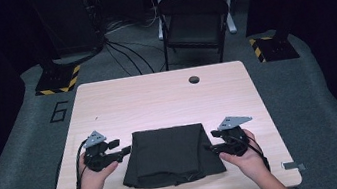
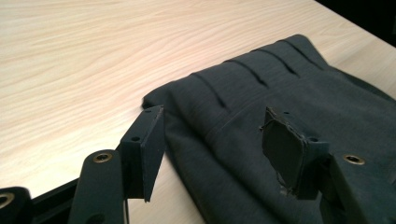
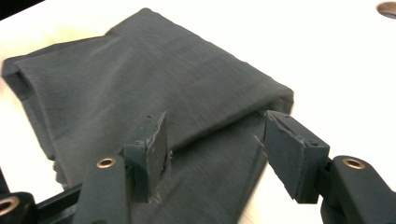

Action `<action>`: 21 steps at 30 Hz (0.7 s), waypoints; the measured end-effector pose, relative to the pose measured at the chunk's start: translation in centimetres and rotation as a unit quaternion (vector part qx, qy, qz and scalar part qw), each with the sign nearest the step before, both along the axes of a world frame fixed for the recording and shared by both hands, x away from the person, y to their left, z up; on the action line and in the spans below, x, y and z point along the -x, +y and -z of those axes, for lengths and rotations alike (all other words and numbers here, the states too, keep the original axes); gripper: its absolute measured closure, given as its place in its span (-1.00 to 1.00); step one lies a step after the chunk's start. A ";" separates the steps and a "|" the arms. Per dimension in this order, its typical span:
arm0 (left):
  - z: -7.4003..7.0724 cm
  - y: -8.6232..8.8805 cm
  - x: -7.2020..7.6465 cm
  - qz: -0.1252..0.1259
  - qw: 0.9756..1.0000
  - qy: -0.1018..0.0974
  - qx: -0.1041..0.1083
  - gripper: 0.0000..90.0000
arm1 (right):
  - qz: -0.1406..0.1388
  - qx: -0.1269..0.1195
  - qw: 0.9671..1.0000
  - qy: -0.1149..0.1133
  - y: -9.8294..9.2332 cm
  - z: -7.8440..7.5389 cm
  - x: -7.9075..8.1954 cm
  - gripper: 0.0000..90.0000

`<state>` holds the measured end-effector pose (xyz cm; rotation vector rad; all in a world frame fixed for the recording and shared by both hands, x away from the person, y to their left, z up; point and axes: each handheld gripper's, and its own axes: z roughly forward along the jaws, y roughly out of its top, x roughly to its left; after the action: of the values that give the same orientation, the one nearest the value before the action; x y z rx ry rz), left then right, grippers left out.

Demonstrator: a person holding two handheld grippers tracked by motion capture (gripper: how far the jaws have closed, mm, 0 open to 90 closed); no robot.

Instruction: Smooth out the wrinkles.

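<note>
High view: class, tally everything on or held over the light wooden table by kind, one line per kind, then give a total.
Dark grey folded cloth garment: 1
Black two-jaw grippers, one in each hand: 2 (left gripper, right gripper)
Total: 3

A pale wood-grain table, with 1 round hole near its far edge, carries 1 folded dark cloth at its near-centre.
</note>
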<state>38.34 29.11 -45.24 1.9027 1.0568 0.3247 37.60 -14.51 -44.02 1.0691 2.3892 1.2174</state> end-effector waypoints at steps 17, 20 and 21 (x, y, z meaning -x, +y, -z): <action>2.9 3.0 0.0 -0.047 0.999 0.007 0.014 -0.13 | 0.077 -0.010 0.997 0.020 -4.2 3.1 -0.8 -0.11; 3.2 3.3 -0.1 -0.048 0.999 0.011 0.011 -0.13 | 0.084 -0.008 0.996 0.027 -4.7 3.6 -0.8 -0.10; 3.3 3.4 -0.1 -0.050 0.999 0.011 0.010 -0.13 | 0.084 -0.008 0.996 0.026 -4.8 3.8 -0.9 -0.10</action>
<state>38.42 32.49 -48.51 1.8427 1.1682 0.3501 38.51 -19.31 -47.83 1.2929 2.2761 1.1646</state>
